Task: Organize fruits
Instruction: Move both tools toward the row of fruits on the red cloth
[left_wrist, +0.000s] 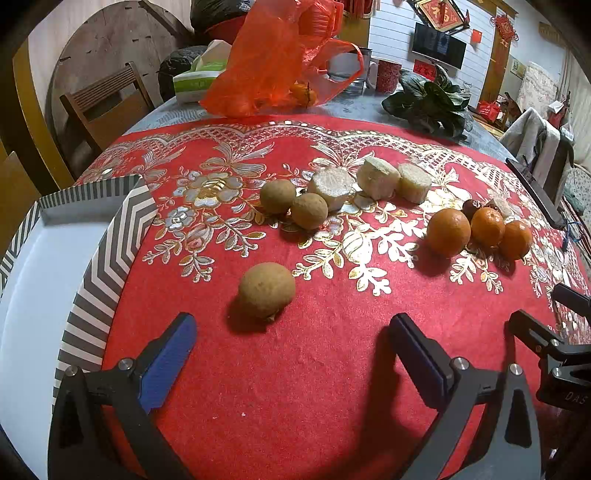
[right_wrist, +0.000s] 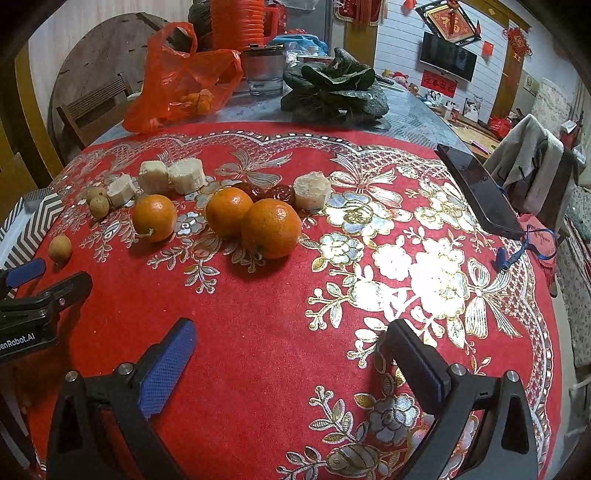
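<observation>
Left tongs (left_wrist: 291, 332) spread wide, bare red cloth (left_wrist: 295, 387) btwn the fingers, nothing in the gap. Single brown fruit (left_wrist: 266, 291) sits just ahead, free on all sides. Striped tray (left_wrist: 110, 258) rim walls off the left. Further on, two brown fruits (left_wrist: 293, 205) touching, pale cut chunks (left_wrist: 369, 181) close behind, tight row, little room btwn. Three oranges (left_wrist: 480, 230) bunched to the right; open lane btwn the two groups.

Right tongs (right_wrist: 291, 332) also wide, cloth ahead clear up to the oranges. Phone (right_wrist: 480, 192) at the surface's right edge, well apart from the fruit.
</observation>
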